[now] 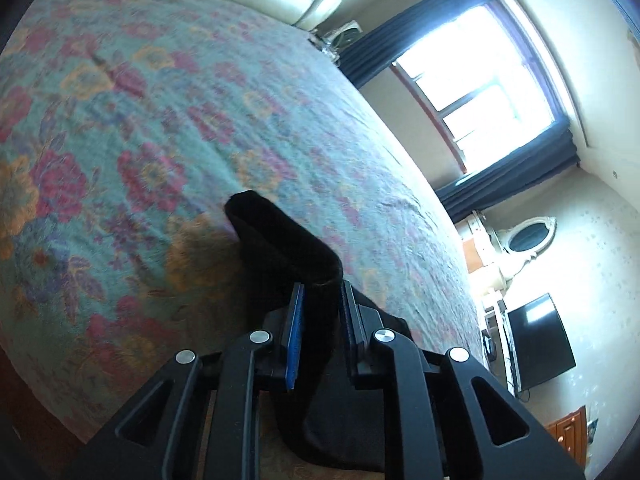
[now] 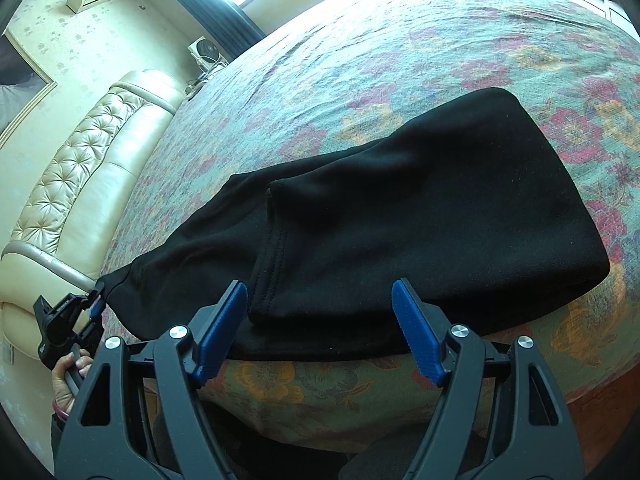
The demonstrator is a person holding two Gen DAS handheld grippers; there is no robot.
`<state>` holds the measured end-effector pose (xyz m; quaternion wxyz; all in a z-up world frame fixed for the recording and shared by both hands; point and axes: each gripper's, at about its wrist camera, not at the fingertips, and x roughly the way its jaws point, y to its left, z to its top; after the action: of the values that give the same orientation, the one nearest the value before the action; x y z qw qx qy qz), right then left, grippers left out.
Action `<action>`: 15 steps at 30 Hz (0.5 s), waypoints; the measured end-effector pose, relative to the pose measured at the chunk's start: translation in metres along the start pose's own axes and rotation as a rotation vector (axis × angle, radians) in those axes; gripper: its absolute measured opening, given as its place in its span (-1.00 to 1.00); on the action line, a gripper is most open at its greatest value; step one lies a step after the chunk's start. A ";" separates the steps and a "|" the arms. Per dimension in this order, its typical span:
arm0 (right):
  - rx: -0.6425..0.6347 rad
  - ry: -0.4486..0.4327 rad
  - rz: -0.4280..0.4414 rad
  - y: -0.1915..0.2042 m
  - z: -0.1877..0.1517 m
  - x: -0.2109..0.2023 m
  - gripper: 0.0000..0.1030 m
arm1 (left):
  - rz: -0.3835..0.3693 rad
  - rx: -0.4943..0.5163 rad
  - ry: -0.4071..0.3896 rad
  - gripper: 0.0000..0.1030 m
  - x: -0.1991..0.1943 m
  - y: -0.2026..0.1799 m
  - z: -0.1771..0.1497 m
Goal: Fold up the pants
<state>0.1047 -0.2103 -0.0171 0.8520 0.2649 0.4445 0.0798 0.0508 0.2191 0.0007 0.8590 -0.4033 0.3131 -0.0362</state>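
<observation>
Pants of soft black fleece-like cloth (image 2: 400,208) lie across the middle of the right wrist view on a bed with a floral green cover (image 2: 400,40). I judge them light, limp and not slippery, so a hem or a corner is the best place to pinch. They look thick and matte, with one stitched leg hem lying over the other. The left hand-held gripper (image 1: 320,300) is clamped on a cloth edge; the right hand-held gripper (image 2: 320,320) stands wide, holding nothing.
</observation>
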 end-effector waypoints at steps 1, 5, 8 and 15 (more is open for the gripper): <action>0.003 -0.003 0.002 -0.001 0.002 -0.002 0.46 | -0.036 0.038 0.002 -0.66 -0.002 -0.015 -0.002; 0.010 0.005 -0.004 -0.005 0.010 -0.006 0.46 | -0.110 0.193 0.043 -0.66 0.011 -0.081 -0.010; 0.022 0.029 0.015 -0.007 0.014 -0.009 0.46 | -0.142 0.188 0.054 -0.65 0.019 -0.098 -0.016; -0.004 0.054 0.051 -0.003 0.011 -0.011 0.54 | -0.175 -0.015 0.124 0.49 0.011 -0.024 -0.023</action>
<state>0.1066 -0.2212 -0.0056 0.8378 0.2723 0.4603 0.1097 0.0516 0.1845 0.0009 0.8285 -0.4325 0.3298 -0.1335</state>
